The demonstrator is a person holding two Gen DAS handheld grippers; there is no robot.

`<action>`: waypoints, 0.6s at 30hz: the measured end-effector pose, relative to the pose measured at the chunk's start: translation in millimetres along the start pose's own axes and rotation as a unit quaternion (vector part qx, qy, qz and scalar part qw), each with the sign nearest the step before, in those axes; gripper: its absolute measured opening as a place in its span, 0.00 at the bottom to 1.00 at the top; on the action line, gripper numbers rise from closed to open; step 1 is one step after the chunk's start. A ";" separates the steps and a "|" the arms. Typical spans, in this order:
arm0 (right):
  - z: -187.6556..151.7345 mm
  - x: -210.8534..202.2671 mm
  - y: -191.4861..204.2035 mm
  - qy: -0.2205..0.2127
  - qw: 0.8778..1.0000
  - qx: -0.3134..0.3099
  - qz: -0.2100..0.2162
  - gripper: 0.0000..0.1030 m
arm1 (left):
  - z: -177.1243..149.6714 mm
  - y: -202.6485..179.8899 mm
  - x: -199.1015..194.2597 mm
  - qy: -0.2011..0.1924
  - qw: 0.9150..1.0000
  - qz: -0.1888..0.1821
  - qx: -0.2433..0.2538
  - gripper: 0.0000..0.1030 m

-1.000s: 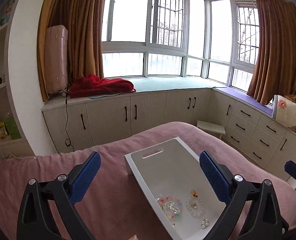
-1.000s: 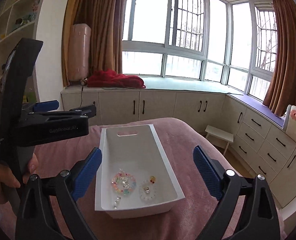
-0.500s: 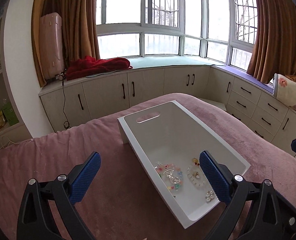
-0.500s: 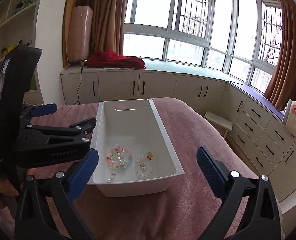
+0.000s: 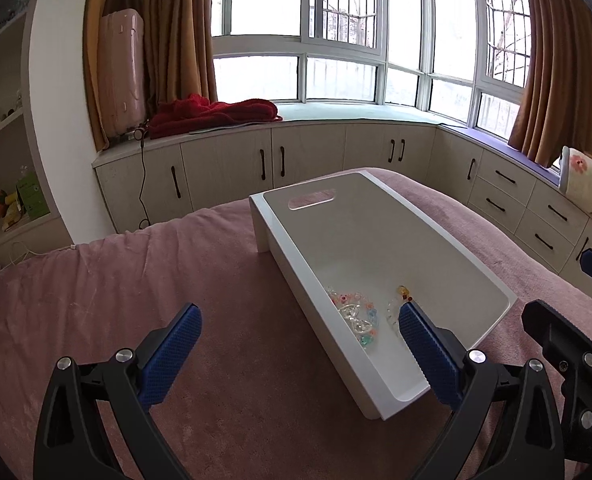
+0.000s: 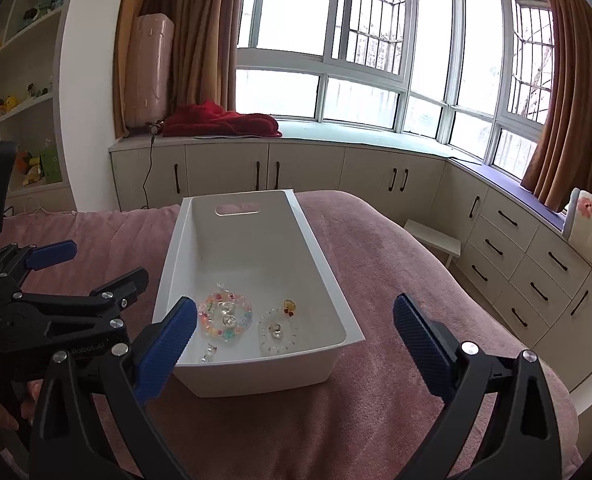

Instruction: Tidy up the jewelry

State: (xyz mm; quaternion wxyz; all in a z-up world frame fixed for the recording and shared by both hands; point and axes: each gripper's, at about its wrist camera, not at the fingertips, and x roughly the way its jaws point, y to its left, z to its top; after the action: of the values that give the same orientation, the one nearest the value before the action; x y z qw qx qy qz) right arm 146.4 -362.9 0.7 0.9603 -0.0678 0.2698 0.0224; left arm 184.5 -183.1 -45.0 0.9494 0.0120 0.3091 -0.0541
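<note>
A home bedroom: a bed under a pink plush blanket (image 6: 376, 400), before a curtained bay window (image 6: 376, 60) with cream window-seat cabinets (image 6: 304, 168).

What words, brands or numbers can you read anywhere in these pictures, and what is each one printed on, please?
"Robot.AI": white print on the black body of the left gripper, seen in the right wrist view; its start is hidden behind the right gripper.
The green packet on the shelf has markings too small to read.
No other text shows.
</note>
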 end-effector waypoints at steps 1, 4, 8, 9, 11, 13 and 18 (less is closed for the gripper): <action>0.6 -0.6 -0.1 -0.001 1.000 0.002 0.001 0.94 | -0.1 1.5 -2.4 -0.007 1.000 0.000 -0.006 0.97; -1.0 -1.5 1.4 -0.007 1.000 0.002 0.003 0.95 | -1.6 3.6 -7.8 -0.017 1.000 0.004 -0.015 0.97; -2.4 -2.1 6.0 -0.009 1.000 -0.006 0.002 0.95 | -2.4 0.9 -8.6 -0.014 1.000 0.021 0.005 0.97; -1.7 -2.2 6.5 -0.010 1.000 -0.008 0.001 0.94 | -2.5 -0.6 -8.7 -0.011 1.000 0.022 0.009 0.97; -0.9 -2.8 6.7 -0.011 1.000 -0.008 0.000 0.94 | -1.7 -0.5 -7.8 -0.004 1.000 0.015 0.010 0.97; -0.4 -3.2 5.2 -0.013 1.000 -0.002 0.001 0.94 | -1.0 -0.4 -7.9 -0.003 1.000 0.007 0.008 0.97; -3.7 -1.1 -1.4 -0.006 1.000 0.011 0.004 0.95 | -2.2 -6.0 -5.3 -0.001 1.000 0.002 0.019 0.97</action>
State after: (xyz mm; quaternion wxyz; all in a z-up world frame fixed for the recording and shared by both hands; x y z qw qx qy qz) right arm 143.6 -364.9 -1.7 0.9624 -0.0560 0.2647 0.0241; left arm 178.3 -188.5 -43.6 0.9494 0.0310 0.3072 -0.0578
